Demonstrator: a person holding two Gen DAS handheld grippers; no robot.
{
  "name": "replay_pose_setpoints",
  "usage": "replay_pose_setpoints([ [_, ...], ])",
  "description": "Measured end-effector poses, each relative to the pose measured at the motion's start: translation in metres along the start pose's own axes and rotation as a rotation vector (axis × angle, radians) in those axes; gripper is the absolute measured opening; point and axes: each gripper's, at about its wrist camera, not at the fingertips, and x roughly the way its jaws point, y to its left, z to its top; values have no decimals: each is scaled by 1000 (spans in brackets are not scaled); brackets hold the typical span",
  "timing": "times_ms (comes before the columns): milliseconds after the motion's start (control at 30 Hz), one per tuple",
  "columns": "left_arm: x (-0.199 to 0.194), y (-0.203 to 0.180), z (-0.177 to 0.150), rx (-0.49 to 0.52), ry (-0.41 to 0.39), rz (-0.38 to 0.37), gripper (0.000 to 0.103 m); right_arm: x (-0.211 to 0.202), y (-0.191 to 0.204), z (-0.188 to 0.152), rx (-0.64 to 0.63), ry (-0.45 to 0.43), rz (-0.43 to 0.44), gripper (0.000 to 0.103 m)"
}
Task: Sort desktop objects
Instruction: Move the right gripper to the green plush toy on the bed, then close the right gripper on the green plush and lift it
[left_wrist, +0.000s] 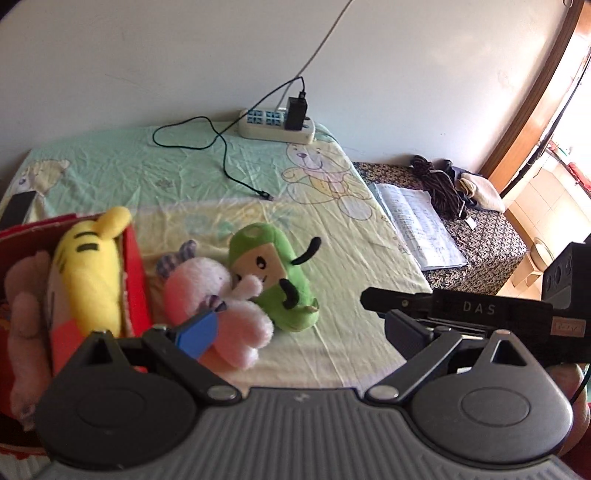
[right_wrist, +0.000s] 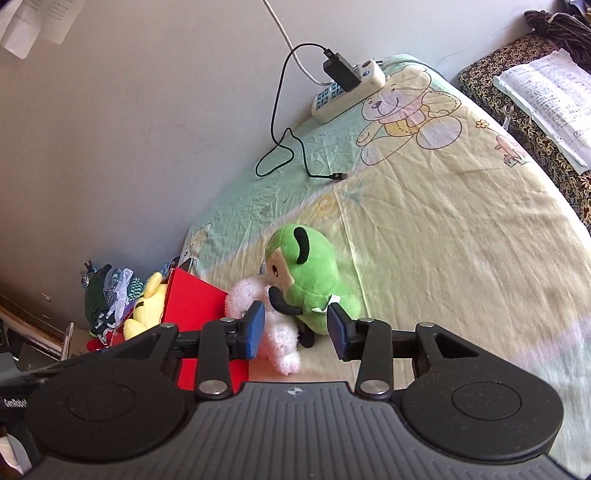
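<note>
Your right gripper (right_wrist: 295, 326) nearer, jaws open, empty: green plush toy (right_wrist: 314, 277) just ahead between pads, touching pink plush (right_wrist: 273, 325), long axis running away. Left gripper (left_wrist: 295, 328) open, toys ahead-left beside red box (left_wrist: 135, 280).

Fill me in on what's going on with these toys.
A person with two handheld grippers is sorting plush toys into a red box. A yellow plush already lies in it. The right gripper is open near the green plush and pink plush on the bed. The left gripper is open, holding nothing.
</note>
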Motion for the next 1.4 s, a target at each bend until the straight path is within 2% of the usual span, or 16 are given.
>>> replay_pose_setpoints([
  [167,38,-7,8,-24,-11,4,97,17,-12,28,-7,65,36,46],
  [267,61,-4,15,-46,-7,17,97,25,-17,42,-11,73,42,47],
  [433,87,-1,25,-50,-9,38,97,44,-32,63,69,115,106,50],
  [600,112,3,29,-70,29,44,97,65,-40,78,119,146,150,51],
  [733,125,7,30,-83,66,39,97,86,-40,83,111,187,172,55],
  [1100,152,24,26,-132,140,43,99,133,-47,81,79,324,199,56],
  [1167,153,22,26,-122,135,47,99,137,-50,81,94,329,207,58],
  [1400,154,16,27,-108,138,50,99,136,-56,81,132,363,236,56],
])
